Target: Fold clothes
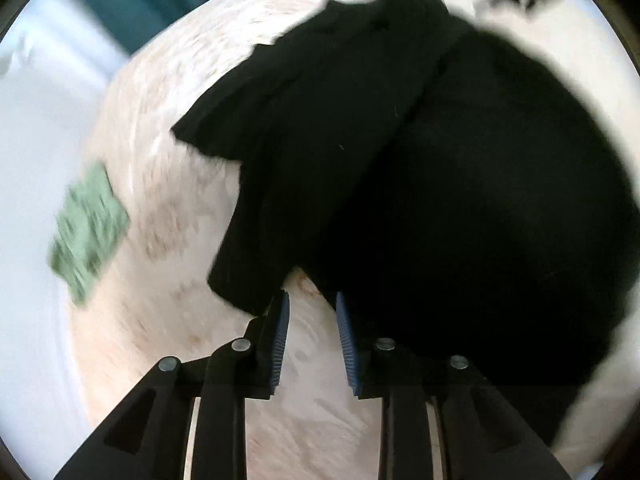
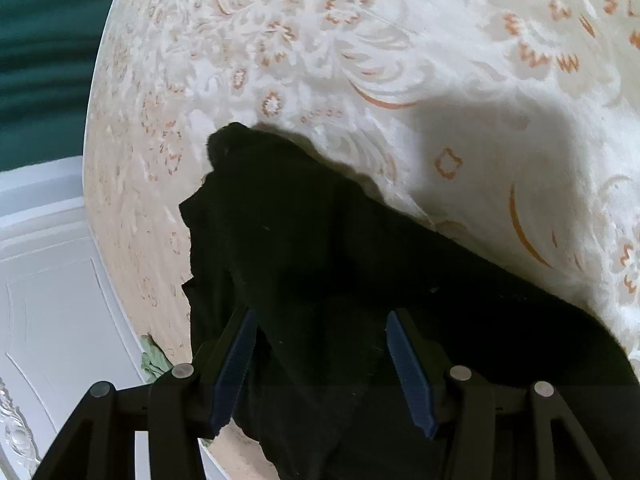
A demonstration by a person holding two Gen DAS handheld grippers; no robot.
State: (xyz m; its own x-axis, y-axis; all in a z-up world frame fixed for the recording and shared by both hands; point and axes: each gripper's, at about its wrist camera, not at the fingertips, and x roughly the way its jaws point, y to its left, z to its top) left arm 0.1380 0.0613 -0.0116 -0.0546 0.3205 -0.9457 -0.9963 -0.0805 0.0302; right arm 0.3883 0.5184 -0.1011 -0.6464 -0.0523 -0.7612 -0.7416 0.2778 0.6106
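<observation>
A black, soft fabric garment (image 1: 420, 184) lies crumpled and partly doubled over on a round desk covered with a cream cloth patterned in orange flowers (image 2: 400, 40). The left gripper (image 1: 312, 344) points steeply down at the cloth with its blue ribbed pads apart and nothing between them; the garment's near edge lies just ahead of its tips and spreads away to the right of it, while a blurred green patterned piece (image 1: 88, 232) sits well off to its left at the desk's edge. The right gripper (image 2: 322, 372) hovers over the garment with its jaws standing wide, black fabric showing between and beneath the pads; whether they touch it I cannot tell, but they are not pressed on it. The garment runs forward from this gripper to a bunched tip, and some of it hangs past the desk's rim just below the left pad. The step in hand looks like taking fresh holds to spread the piece flat. To do that well, each gripper should probably pinch a single layer at an outer edge or corner, not a bunched fold, then draw the two holds apart low over the desk so the fabric lies smooth before any fold.
</observation>
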